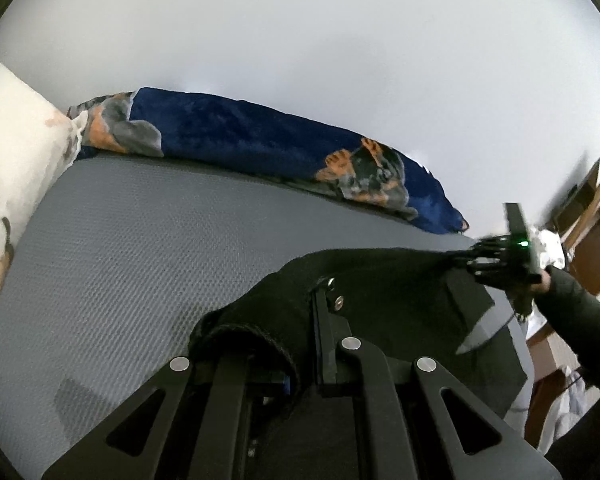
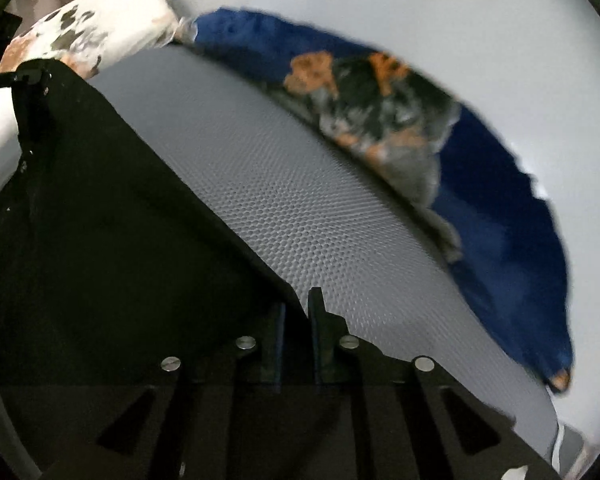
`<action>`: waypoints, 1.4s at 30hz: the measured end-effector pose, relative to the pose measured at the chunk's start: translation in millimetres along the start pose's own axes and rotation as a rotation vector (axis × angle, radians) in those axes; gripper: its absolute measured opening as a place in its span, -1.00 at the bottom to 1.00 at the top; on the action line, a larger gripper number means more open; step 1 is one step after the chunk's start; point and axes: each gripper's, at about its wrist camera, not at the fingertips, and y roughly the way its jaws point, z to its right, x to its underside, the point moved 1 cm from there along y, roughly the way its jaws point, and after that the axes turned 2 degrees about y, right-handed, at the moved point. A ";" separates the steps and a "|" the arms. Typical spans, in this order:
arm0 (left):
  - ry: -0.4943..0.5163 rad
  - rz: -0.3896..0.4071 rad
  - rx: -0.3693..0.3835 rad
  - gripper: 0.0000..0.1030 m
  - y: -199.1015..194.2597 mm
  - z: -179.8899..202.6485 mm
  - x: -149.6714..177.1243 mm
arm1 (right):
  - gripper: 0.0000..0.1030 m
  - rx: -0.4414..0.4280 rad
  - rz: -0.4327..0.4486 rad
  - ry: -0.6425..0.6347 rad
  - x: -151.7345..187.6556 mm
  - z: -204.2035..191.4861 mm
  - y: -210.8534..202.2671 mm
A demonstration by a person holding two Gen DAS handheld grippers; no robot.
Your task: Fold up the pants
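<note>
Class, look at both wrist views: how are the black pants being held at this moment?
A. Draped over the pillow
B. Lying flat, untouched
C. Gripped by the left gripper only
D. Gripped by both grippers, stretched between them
D: the pants run taut from the left gripper to the right gripper, both shut on the cloth.

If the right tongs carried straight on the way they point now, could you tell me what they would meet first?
Probably the grey mattress. The right tongs, shut on the black pants, point across it toward the blue blanket at the far edge. Depth is unclear, so the blanket could come first if they pass above the surface.
</note>
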 end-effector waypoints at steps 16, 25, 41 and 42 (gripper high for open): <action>0.158 -0.189 0.071 -0.79 -60.5 43.9 131.0 | -0.89 0.016 0.002 0.285 142.7 -86.2 -119.1; 0.218 -0.394 -0.014 -0.74 -41.2 44.2 204.9 | -0.91 -0.071 -0.118 0.365 205.6 -131.1 -88.0; 0.197 -0.411 -0.259 0.60 -80.8 37.5 195.8 | -0.90 -0.095 -0.132 0.375 216.7 -135.2 -69.4; 0.172 -0.398 -0.263 0.60 -86.7 34.4 195.3 | -0.90 -0.094 -0.131 0.375 217.3 -135.9 -69.3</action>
